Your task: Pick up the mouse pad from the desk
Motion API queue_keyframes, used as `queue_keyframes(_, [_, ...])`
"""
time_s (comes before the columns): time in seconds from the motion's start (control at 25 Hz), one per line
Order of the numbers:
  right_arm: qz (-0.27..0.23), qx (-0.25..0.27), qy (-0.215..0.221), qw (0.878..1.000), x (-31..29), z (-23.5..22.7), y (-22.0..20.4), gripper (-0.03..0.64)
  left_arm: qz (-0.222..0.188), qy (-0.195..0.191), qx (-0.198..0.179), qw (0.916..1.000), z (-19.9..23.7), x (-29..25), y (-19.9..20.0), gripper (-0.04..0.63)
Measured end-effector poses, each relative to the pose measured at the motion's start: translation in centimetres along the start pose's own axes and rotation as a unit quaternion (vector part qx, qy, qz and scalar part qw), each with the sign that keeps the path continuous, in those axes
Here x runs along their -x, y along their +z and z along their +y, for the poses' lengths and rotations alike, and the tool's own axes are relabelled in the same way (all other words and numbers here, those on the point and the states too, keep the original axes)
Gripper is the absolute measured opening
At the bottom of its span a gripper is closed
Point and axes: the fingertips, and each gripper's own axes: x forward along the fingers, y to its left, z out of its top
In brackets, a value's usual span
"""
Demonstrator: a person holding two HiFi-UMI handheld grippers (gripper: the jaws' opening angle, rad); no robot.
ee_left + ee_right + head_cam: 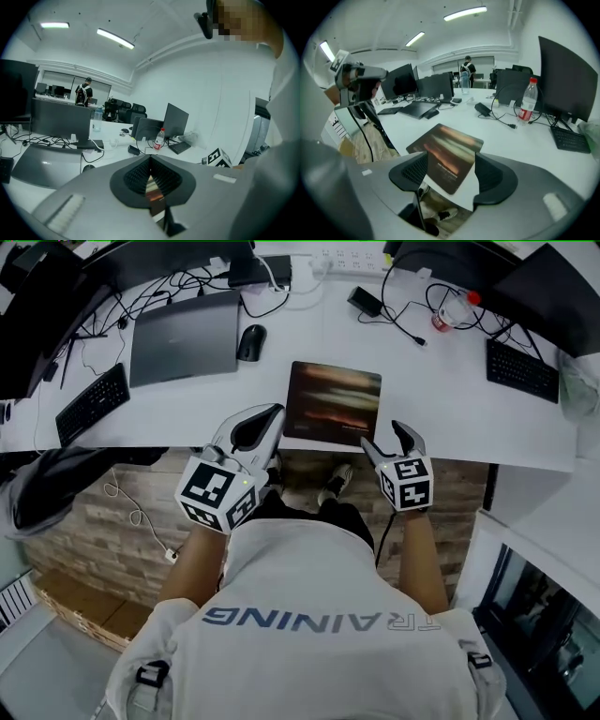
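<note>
You are holding your left gripper (273, 412) clenched and empty just beside the mouse pad (333, 401), which is lying flat at the desk's (441, 399) near edge. Your right gripper (384, 435) is gaping around its near corner, not gripping. Your shirt (319, 615) is showing "TRAINING".
</note>
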Motion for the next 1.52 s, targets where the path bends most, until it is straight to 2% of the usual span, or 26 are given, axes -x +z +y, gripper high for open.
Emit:
queue_keyframes(0.16, [0.069, -0.001, 0.013, 0.998, -3.6, 0.6, -3.9, 0.342, 0.015, 0.004, 0.01, 0.9998, 0.2, 0.2, -1.3, 0.0])
queue_keyframes(0.32, [0.112, 0.012, 0.011, 0.994, -5.8, 0.5, -6.6, 0.341, 0.025, 0.002, 0.012, 0.9996, 0.2, 0.0, -2.0, 0.0])
queue_keyframes(0.52, [0.134, 0.021, 0.01, 0.991, -6.9, 0.7, -8.1, 0.306, 0.031, 0.006, 0.017, 0.9994, 0.7, 0.3, -2.6, 0.0])
queue_keyframes(0.8, [0.14, 0.024, 0.008, 0.99, -7.2, 0.7, -8.3, 0.268, 0.035, 0.011, 0.021, 0.9991, 1.3, 0.7, -3.3, 0.0])
queue_keyframes(0.92, [0.143, 0.022, 0.01, 0.989, -7.3, 1.2, -8.3, 0.183, 0.031, 0.008, 0.019, 0.9993, 1.1, 0.8, -3.0, 0.0])
queue_keyframes(1.16, [0.106, 0.037, -0.003, 0.994, -5.8, 2.4, -5.9, 0.065, 0.017, 0.0, 0.017, 0.9997, 0.9, 1.3, -2.0, 0.0])
queue_keyframes(1.32, [0.063, 0.033, 0.003, 0.997, -3.9, 2.9, -3.0, 0.053, 0.002, -0.01, 0.011, 0.9999, 0.3, 1.7, -0.8, 0.0])
queue_keyframes(1.52, [-0.006, 0.021, -0.003, 1.0, -1.6, 2.2, 2.0, 0.051, -0.037, -0.018, -0.011, 0.9991, 0.6, 1.5, 2.4, 0.0])
